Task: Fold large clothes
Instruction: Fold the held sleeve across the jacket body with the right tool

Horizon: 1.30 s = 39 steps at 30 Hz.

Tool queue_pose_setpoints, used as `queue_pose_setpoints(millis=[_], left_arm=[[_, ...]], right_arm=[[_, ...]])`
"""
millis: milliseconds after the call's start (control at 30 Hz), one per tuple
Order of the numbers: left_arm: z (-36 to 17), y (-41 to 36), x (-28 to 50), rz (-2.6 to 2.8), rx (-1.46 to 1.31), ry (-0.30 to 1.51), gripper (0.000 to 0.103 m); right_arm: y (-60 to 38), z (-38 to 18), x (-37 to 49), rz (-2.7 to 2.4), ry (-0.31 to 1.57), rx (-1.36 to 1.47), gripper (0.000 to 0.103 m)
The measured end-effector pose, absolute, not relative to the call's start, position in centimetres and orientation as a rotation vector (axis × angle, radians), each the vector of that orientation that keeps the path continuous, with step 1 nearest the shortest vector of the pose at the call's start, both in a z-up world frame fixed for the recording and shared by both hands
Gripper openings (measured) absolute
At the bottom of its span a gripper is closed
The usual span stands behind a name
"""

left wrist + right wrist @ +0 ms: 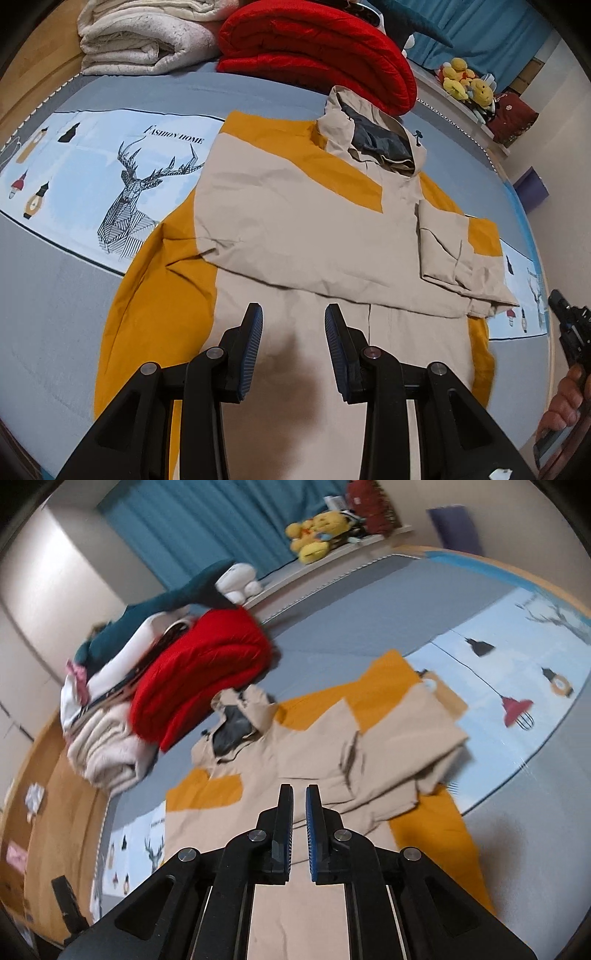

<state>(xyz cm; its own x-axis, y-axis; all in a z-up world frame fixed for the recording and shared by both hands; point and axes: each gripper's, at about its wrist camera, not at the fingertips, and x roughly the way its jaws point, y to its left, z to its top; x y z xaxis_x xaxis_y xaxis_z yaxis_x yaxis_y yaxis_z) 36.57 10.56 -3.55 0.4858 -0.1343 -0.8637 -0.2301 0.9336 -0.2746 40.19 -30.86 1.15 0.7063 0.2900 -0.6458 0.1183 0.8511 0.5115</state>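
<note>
A beige and mustard hooded jacket (295, 221) lies flat on the bed, hood (376, 136) at the far end. Both sleeves are folded inward across the chest; one beige sleeve (450, 251) lies doubled at the right. My left gripper (293, 310) hovers over the jacket's lower front, open, with nothing between its fingers. In the right wrist view the same jacket (314, 746) stretches ahead. My right gripper (299, 790) hangs above its hem with a narrow gap between the jaws and only fabric showing far below. A hand (565, 398) holds that gripper at the right edge of the left wrist view.
A red quilt (314, 55) and a cream folded blanket (147, 40) are stacked at the bed's far end, close to the hood. The grey sheet (55, 295) has a pale blue printed band with a deer. Plush toys (465, 81) sit on a shelf beside a blue curtain (192, 520).
</note>
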Motion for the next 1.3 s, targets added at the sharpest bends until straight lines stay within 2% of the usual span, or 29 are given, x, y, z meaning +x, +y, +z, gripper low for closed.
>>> queue_pose_setpoints(millis=[300, 500, 767, 800, 833, 867, 900, 933, 1133, 1300], left_arm=[[-5.2, 7.5, 38.7, 0.003, -0.284, 1.088, 0.031], [-6.1, 7.8, 39.8, 0.015, -0.316, 1.108, 0.031], [-6.5, 8.0, 40.2, 0.009, -0.322, 1.122, 0.031], [-6.5, 8.1, 40.1, 0.009, -0.323, 1.122, 0.031], [-6.5, 8.2, 40.0, 0.011, -0.324, 1.122, 0.031], [-6.5, 8.4, 40.0, 0.012, -0.324, 1.120, 0.031], [-6.4, 8.6, 39.9, 0.016, -0.326, 1.119, 0.031], [-6.3, 8.7, 39.9, 0.018, -0.328, 1.118, 0.031], [-5.9, 10.3, 39.5, 0.041, -0.352, 1.106, 0.031], [-5.5, 11.3, 39.2, 0.052, -0.375, 1.097, 0.031]], right_arm=[[-31.7, -9.1, 47.1, 0.172, 0.970, 0.751, 0.020], [-32.2, -12.7, 49.9, 0.134, 1.024, 0.790, 0.046], [-31.3, -16.3, 52.2, 0.114, 1.063, 0.796, 0.046], [-31.0, -16.3, 52.4, 0.113, 1.059, 0.783, 0.042], [-30.8, -16.2, 52.4, 0.110, 1.055, 0.767, 0.024], [-30.5, -16.0, 52.4, 0.098, 1.047, 0.738, 0.015], [-30.2, -15.6, 52.3, 0.092, 1.034, 0.720, 0.008], [-30.0, -14.9, 52.1, 0.088, 1.007, 0.694, 0.005], [-22.4, -6.3, 49.6, 0.319, 0.760, 0.442, 0.003], [-14.2, -3.9, 46.4, 0.646, 0.767, 0.350, 0.005]])
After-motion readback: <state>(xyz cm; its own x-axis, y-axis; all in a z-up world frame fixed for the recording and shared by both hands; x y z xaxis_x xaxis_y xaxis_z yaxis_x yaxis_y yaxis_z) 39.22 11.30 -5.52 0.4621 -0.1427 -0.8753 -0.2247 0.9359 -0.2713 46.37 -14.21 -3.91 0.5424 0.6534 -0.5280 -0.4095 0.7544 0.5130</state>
